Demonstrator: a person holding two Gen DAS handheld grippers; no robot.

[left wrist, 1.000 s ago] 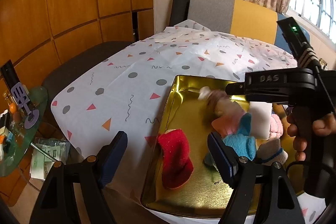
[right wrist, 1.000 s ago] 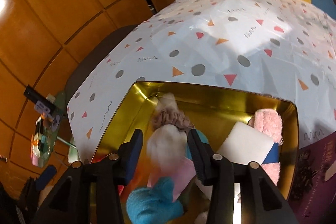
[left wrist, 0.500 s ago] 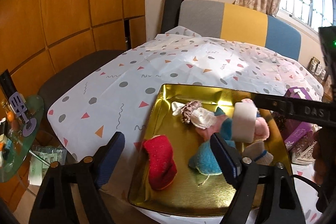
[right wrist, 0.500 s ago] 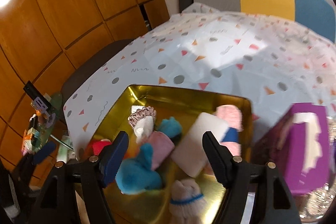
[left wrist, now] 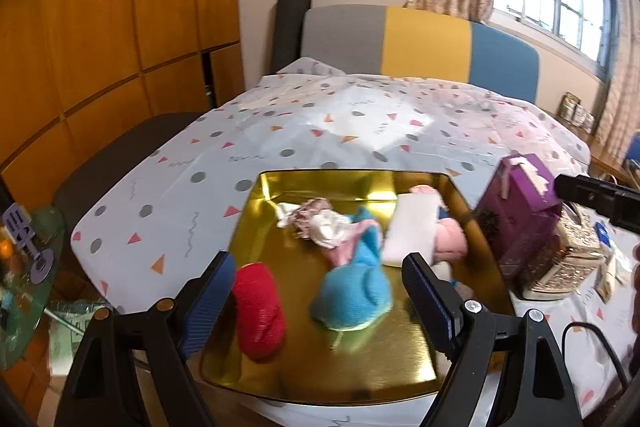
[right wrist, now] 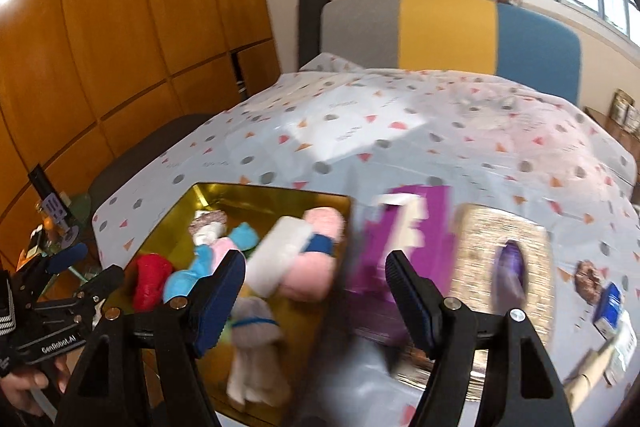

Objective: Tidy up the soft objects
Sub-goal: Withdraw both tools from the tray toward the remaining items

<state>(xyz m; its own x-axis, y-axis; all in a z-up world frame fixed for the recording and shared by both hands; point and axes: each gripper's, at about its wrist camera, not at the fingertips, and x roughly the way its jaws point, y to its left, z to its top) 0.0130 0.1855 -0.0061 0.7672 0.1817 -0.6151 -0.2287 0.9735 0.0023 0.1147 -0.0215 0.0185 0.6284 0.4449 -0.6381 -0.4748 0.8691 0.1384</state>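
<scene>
Both grippers have drawn back and up from the gold tray since a second ago, when the right gripper was low inside it with a white fluffy piece between its pads. That piece now lies released in the tray beside a pinkish scrunchie, and the right gripper stands with its jaws apart and nothing between them, its view blurred and swung toward the purple box next to the tray. The left gripper hangs above the near end of the tray, jaws wide and empty.

The tray sits on the counter, which is covered by a pale cloth printed with dots and triangles. Inside it the soft things lie in a loose heap: a red sock at the near left, a blue plush piece near the middle with a pink one touching it, a white sponge block toward the right wall, and a pink fluffy item just beside the sponge. In the right wrist view a grey-white sock with a blue band lies at the near edge of the tray.

Right of the purple box stands a glittery woven basket. A person's hand grips the left gripper's handle at the lower left of the right wrist view.
</scene>
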